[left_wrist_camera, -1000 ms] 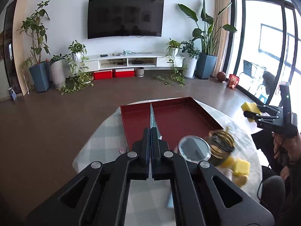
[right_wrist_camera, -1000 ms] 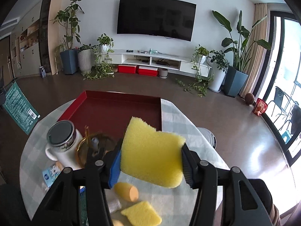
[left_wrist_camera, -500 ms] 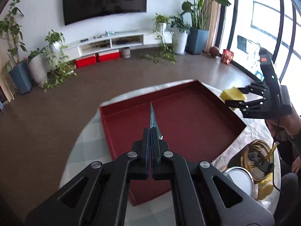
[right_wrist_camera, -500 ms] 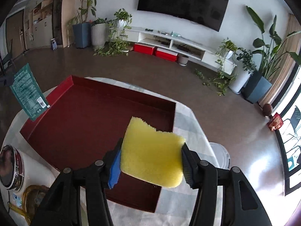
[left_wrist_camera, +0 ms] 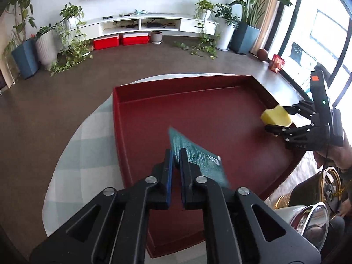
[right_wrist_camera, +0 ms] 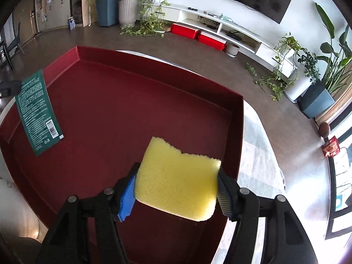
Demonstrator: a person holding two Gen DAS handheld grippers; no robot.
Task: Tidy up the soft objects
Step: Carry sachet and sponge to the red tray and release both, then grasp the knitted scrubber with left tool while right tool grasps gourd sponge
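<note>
The left gripper (left_wrist_camera: 175, 154) hangs over the near part of the red tray (left_wrist_camera: 154, 101), its jaws parted by a narrow slot and just now opening. The green sachet (left_wrist_camera: 198, 156) sits in that slot at its near end and fans forward and to the right of the fingertips, tilted and blurred; the left blue pad stands clear of it, and whether the right pad presses on it I cannot tell. In the right wrist view the same sachet (right_wrist_camera: 37, 112) hangs flat-faced above the tray's left side, well to the left of the right jaws, its barcode at the lower end.

The right gripper (right_wrist_camera: 177, 183) holds its jaws spread wide, and they have just been opening. The yellow sponge (right_wrist_camera: 178, 178) fills the gap between them, its edges touching the blue pad on the left and the ribbed pad on the right, its notched top edge ahead of the fingertips. It is above the tray's floor, near the right wall.
</note>
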